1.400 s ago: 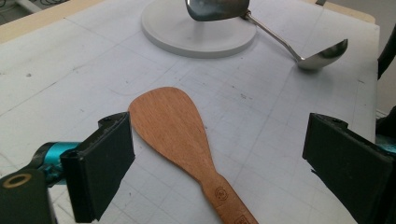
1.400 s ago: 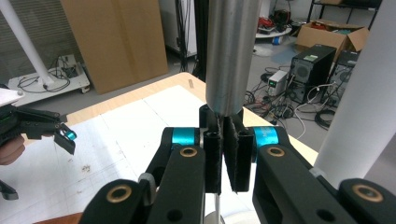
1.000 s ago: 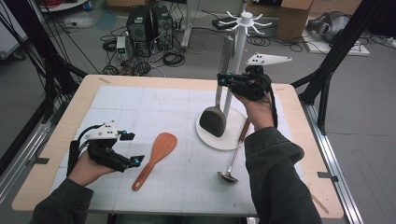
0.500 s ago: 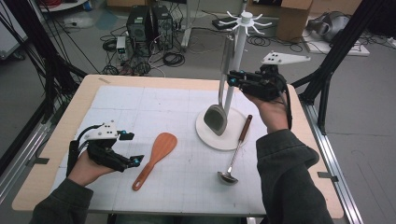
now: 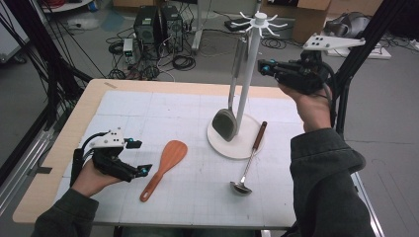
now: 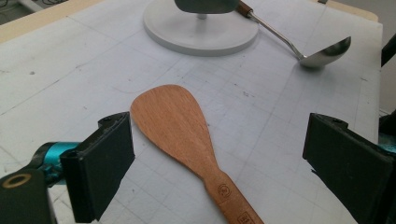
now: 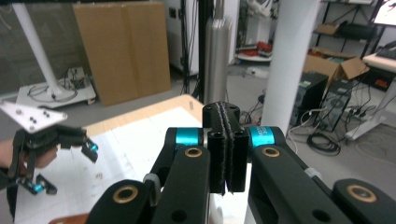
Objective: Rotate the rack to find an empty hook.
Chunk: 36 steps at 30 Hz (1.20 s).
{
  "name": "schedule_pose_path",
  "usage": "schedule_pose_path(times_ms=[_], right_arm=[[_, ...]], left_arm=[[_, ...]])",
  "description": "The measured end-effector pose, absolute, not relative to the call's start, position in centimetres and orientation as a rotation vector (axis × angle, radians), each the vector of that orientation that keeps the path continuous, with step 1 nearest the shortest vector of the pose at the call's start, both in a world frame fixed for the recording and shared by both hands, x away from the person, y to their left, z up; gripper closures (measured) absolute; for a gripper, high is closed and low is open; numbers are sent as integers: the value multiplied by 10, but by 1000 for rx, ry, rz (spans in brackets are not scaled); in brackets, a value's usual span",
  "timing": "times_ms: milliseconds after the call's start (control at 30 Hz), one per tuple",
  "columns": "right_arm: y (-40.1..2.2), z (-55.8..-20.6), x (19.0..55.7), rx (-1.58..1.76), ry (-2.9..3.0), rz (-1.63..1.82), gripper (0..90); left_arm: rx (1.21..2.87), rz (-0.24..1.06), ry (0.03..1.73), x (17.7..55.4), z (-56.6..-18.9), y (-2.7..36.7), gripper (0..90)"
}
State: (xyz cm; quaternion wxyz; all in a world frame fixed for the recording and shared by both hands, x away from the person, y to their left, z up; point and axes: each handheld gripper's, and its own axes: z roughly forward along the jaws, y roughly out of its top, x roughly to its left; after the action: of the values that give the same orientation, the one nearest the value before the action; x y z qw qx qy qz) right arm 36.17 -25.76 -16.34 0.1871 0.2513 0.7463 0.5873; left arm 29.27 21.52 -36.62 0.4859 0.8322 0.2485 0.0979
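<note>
Right gripper [image 5: 264, 66]: jaws closed, empty, at stand's [image 5: 248, 79] two o'clock. Left gripper [image 5: 138, 157]: jaws wide, wooden spatula [image 5: 165, 165] at its three o'clock.

Kitchen tools in wood and metal on a matt mat.
Smooth reddish wooden spatula [image 6: 180, 128]; glossy steel ladle [image 6: 322, 52] (wooden-looking handle); white matt stand base [image 6: 201, 30]; pale gridded table mat [image 5: 148, 113].
</note>
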Motion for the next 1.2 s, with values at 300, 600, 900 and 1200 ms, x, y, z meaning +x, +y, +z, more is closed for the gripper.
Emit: schedule_pose_path(times_ms=[300, 600, 900, 1200], right_arm=[[-260, -138, 358, 698, 2049, 1673, 899], [-259, -121, 357, 715, 2012, 1668, 900], [-249, -118, 356, 715, 2016, 1644, 899], [-246, -118, 353, 699, 2025, 1630, 899]], left_arm=[[2022, 238, 609, 292, -366, 216, 93], [2017, 234, 611, 292, -366, 216, 93], [2015, 238, 613, 292, -366, 217, 93], [2013, 239, 612, 291, -365, 217, 93]])
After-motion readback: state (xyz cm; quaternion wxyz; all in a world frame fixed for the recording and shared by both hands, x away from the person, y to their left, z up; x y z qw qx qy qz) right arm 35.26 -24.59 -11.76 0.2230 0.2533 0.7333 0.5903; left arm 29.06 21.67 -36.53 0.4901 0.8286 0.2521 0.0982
